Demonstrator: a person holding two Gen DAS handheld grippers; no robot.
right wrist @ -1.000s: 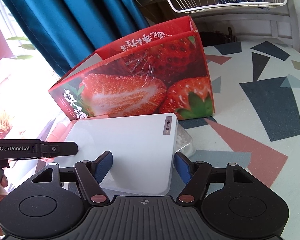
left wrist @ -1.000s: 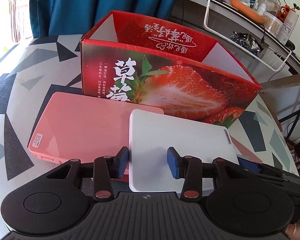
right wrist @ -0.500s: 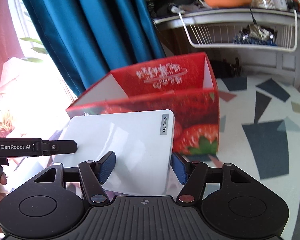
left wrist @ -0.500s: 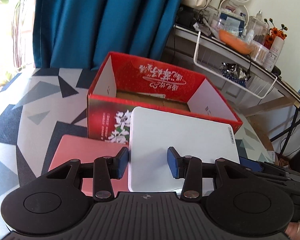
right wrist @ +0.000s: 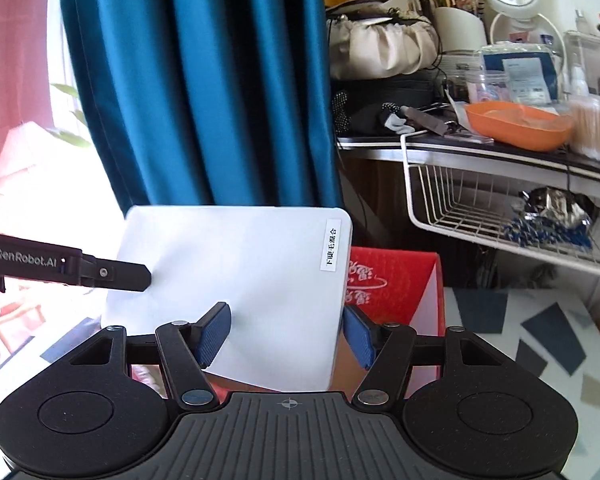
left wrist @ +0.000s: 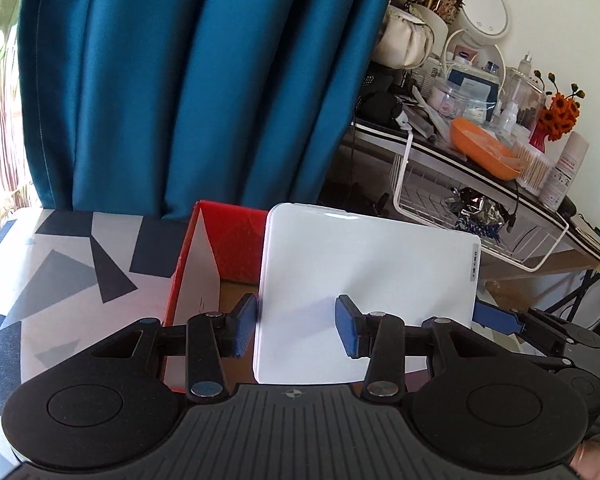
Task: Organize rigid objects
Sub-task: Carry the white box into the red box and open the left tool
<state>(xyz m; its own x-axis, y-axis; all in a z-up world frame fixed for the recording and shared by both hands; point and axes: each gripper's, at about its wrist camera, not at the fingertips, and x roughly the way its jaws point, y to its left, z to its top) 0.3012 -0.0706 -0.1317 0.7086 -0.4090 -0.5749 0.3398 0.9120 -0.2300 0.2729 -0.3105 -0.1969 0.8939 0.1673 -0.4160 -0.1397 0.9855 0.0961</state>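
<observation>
Left tongs [left wrist: 296, 326] are clamped on the near left corner of the flat white box [left wrist: 364, 292], which is up in the air over the open red strawberry carton [left wrist: 228, 240] on the patterned table [left wrist: 60, 272], with the other tongs' blue pad touching its right edge. From the right wrist, the right tongs [right wrist: 286, 334] pinch the box's [right wrist: 240, 276] near right corner, and the left tongs [right wrist: 112, 274], marked "GenRobot.AI", reach onto its left side. A small label [right wrist: 331, 249] on the far right edge has Chinese writing I can't make out for sure, and the carton [right wrist: 392, 292] peeks out just right of the box.
</observation>
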